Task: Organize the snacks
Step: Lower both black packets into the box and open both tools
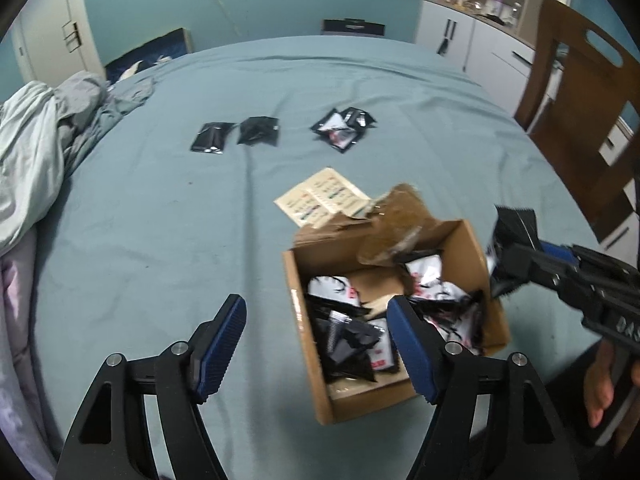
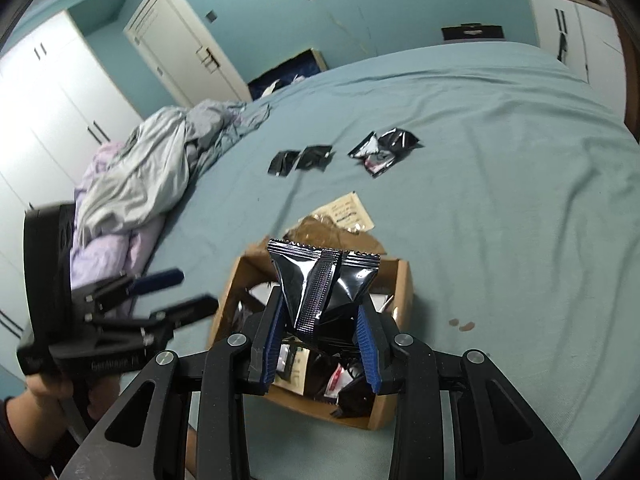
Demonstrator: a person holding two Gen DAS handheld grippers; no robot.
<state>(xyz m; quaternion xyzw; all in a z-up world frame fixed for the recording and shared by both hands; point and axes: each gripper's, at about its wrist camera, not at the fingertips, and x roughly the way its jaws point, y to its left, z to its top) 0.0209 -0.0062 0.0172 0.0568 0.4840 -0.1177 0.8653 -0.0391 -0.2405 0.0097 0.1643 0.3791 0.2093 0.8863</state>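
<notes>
While most of the snacks are still heaped in the cardboard box [image 1: 472, 248], the sorting looks only just begun — a few packets already lie out on the bed [image 1: 140, 240] in what seem to be two groups. To the left sit two plain black packets [image 1: 236, 136] side by side, and well apart to their right a small pile of black-and-white packets [image 1: 344, 128]. Between those groups and the box lies a printed paper sheet [image 1: 320, 196], next to the box's torn flap.

The right tongs [image 2: 320, 340] are clenched on a glossy black packet [image 2: 320, 280], held up above the open box; judging by its plain black face, it likely belongs with the left pair, though its other side is hidden. The left tongs [image 1: 316, 344] hang released and empty, low over the bed at the box's near left edge. Plenty remains in the box — a jumble of black and white packets [image 1: 352, 332] to be taken out and laid with their kind
</notes>
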